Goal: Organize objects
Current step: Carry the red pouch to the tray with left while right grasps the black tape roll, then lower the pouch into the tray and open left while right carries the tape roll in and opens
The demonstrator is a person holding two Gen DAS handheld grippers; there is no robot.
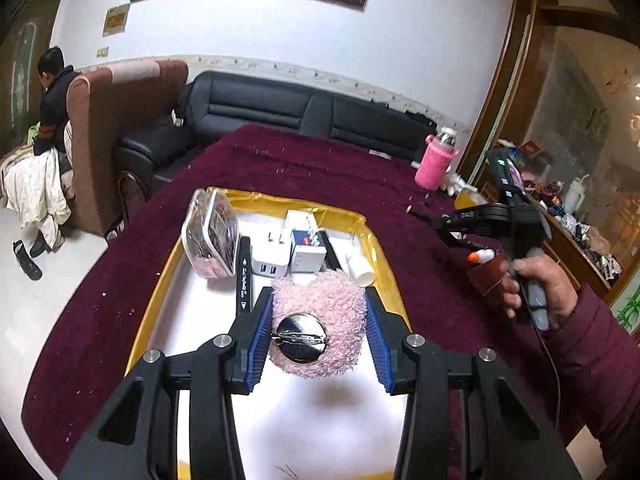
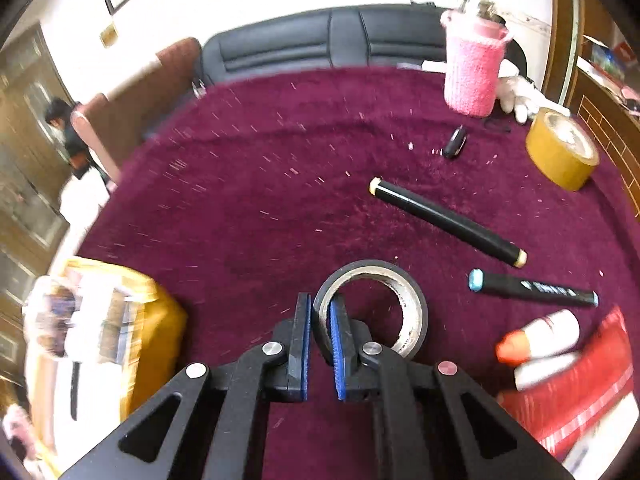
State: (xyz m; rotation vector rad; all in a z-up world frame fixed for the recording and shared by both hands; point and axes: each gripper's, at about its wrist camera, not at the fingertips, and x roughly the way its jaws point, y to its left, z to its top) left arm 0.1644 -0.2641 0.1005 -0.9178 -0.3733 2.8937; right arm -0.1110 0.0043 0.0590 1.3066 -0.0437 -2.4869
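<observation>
My left gripper [image 1: 319, 296] is shut on a pink fluffy pom-pom brooch [image 1: 340, 296], its round metal pin back facing the camera. It hangs above the white floor of a yellow-rimmed box [image 1: 160, 292]. My right gripper [image 2: 321, 300] is shut on the wall of a black tape roll [image 2: 412, 300] lying flat on the maroon cloth [image 2: 260, 184]. One finger is inside the ring and the other outside. In the right wrist view the box [image 2: 160, 304] shows blurred at the left.
The box holds a clear pouch [image 1: 212, 236], a black bar [image 1: 244, 276], a white charger [image 1: 270, 260], a small carton [image 1: 308, 254] and a white tube [image 1: 360, 268]. On the cloth lie two black markers [image 2: 448, 222] [image 2: 536, 290], brown tape [image 2: 562, 148], a pink-sleeved bottle [image 2: 472, 72], orange-capped tubes [image 2: 540, 336] and a red packet [image 2: 580, 384].
</observation>
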